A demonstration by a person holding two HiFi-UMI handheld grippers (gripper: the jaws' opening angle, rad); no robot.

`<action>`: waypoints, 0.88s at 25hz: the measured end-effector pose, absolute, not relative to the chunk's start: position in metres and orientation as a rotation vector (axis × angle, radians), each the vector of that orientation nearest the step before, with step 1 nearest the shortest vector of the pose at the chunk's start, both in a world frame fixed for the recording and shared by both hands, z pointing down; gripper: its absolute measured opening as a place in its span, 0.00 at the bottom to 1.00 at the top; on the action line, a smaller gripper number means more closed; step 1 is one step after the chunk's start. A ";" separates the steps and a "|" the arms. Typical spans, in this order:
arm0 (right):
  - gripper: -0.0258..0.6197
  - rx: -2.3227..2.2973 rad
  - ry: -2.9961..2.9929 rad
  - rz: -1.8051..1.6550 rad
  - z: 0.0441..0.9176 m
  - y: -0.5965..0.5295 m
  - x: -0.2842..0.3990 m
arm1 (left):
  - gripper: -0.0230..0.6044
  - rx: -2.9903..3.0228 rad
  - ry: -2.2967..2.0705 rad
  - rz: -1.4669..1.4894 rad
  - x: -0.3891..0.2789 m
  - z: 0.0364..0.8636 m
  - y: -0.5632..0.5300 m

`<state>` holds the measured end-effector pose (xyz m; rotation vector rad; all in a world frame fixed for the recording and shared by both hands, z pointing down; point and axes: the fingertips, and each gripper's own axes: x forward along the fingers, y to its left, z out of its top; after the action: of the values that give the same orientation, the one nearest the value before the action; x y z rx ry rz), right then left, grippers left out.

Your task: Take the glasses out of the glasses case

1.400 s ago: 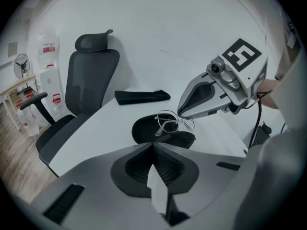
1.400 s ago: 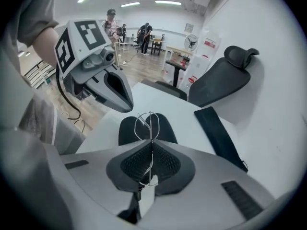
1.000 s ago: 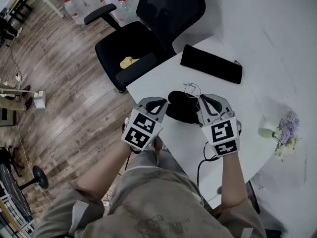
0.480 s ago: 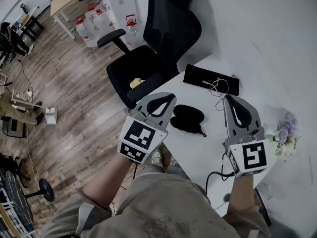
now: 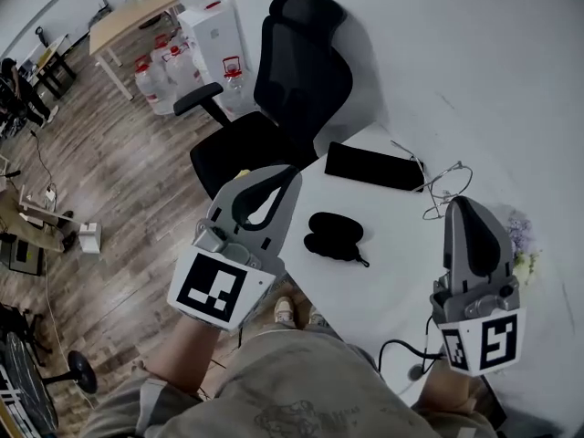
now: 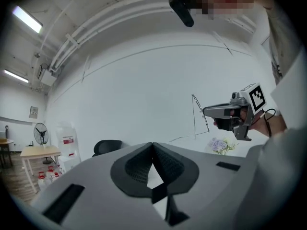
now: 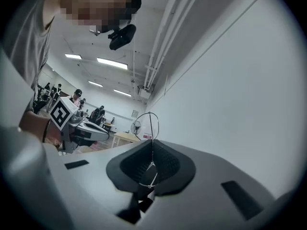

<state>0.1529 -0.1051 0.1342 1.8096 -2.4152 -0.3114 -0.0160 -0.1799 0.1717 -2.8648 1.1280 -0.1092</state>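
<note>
Above the white table point(image 5: 392, 281), at about two o'clock from the black glasses case point(image 5: 334, 235), the right gripper point(image 5: 459, 204) has its jaws pressed together on the glasses point(image 5: 444, 188), a thin wire frame. It pinches only one slim wire part near a lens ring; which part exactly I cannot tell. The left gripper point(image 5: 288, 173) hangs at ten o'clock from the case, jaws together with nothing between them. The case lies alone on the table, so the glasses look already out of it. I judge the frame very light but easy to bend, and the lenses easy to scratch. Such thin wire can slip or turn in the pads, so a gentle hold at the bridge or near a hinge seems safer than one on a lens.
</note>
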 end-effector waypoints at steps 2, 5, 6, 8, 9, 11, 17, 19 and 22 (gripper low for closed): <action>0.09 1.837 -2.419 -0.326 0.128 -0.095 0.154 | 0.06 -2.858 1.134 -0.090 -0.020 0.163 -0.174; 0.09 1.852 -2.429 -0.315 0.125 -0.083 0.153 | 0.06 -2.856 1.129 -0.102 -0.024 0.160 -0.165; 0.09 1.849 -2.430 -0.303 0.128 -0.080 0.152 | 0.06 -2.859 1.127 -0.111 -0.023 0.161 -0.163; 0.09 1.835 -2.431 -0.270 0.137 -0.077 0.151 | 0.06 -2.876 1.124 -0.127 -0.022 0.167 -0.159; 0.09 1.826 -2.430 -0.252 0.143 -0.076 0.150 | 0.06 -2.886 1.121 -0.137 -0.022 0.172 -0.158; 0.09 1.806 -2.428 -0.210 0.157 -0.076 0.149 | 0.06 -2.894 1.114 -0.162 -0.022 0.182 -0.157; 0.09 1.751 -2.426 -0.127 0.188 -0.078 0.144 | 0.06 -2.940 1.119 -0.247 -0.019 0.213 -0.150; 0.09 1.747 -2.422 -0.119 0.190 -0.079 0.143 | 0.06 -2.950 1.114 -0.261 -0.018 0.217 -0.148; 0.09 1.739 -2.420 -0.117 0.192 -0.080 0.141 | 0.06 -2.934 1.094 -0.270 -0.019 0.223 -0.147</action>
<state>0.1412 -0.0802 0.1920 1.7387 -2.4199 -0.1173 -0.0193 -0.1469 0.2225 -2.9342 1.0941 -0.2700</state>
